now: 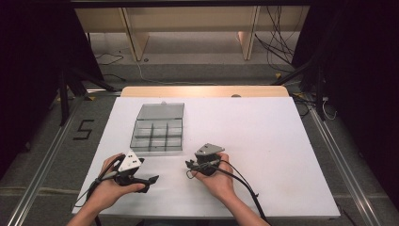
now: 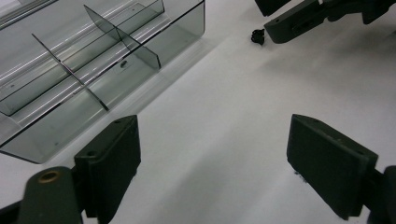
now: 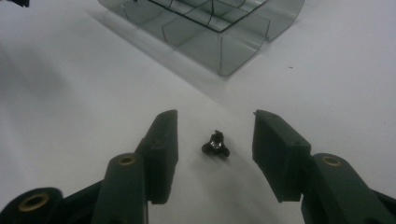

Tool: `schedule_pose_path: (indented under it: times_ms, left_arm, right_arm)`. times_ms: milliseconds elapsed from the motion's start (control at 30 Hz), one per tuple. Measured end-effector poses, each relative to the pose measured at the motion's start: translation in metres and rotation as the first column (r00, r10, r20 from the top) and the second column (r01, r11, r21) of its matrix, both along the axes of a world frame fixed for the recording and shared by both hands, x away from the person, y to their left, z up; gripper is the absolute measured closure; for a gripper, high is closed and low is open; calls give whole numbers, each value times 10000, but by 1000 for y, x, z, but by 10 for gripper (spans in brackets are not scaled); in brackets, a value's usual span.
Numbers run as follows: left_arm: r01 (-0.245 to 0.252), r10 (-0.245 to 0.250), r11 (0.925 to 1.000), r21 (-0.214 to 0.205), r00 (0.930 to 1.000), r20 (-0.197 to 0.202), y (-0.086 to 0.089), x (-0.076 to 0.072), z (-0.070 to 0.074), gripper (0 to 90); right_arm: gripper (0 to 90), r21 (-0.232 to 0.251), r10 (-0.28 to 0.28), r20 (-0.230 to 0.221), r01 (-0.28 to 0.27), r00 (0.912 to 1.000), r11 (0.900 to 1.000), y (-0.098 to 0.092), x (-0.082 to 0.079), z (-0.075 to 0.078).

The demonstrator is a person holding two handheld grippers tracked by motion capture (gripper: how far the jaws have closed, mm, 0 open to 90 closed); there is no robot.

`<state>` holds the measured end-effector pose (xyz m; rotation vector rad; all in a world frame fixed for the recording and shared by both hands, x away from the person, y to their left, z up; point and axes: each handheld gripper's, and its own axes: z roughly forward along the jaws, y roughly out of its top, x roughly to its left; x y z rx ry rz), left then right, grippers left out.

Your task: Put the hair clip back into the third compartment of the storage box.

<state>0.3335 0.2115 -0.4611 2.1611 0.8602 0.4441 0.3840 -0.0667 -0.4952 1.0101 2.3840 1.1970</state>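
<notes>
Right claw [image 3: 215, 154] stands open astride a small black part [image 3: 215, 143] on the white bench [image 1: 263, 136], likely to pinch it for the compartment box [image 1: 157, 128]; left claw [image 2: 212, 163] waits wide open and empty beside it

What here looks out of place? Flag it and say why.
One small black part lies loose on the table, outside the organizer, whose visible compartments look empty. It sits between the open jaws of the right gripper. The left gripper is open over bare table. Nothing looks spilled or damaged.
</notes>
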Motion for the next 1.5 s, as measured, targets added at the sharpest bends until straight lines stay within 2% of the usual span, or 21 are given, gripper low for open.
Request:
schedule_pose_path:
  times_ms: [300,600,800,967,1500]
  left_arm:
    - [-75,75,10000,-54,10000,-5,1,0,0,172]
    - [-3,3,10000,-22,10000,-38,1,1,0,172]
    - [-14,14,10000,-18,10000,-19,-1,1,-1,172]
    - [101,-101,9999,34,9999,-67,-2,1,-1,172]
    - [184,-183,9998,62,9997,-130,-3,0,-3,172]
  right_arm:
    - [563,-577,-2,-247,-13,9997,9983,10,4,-5]
    - [622,-772,-158,-243,139,9996,9969,11,6,-5]
    - [664,-1069,-138,-168,119,9998,9942,13,6,-4]
    - [752,-1024,-247,-187,226,9995,9945,12,9,-4]
    - [775,-868,-402,-265,378,9988,9955,12,10,-4]
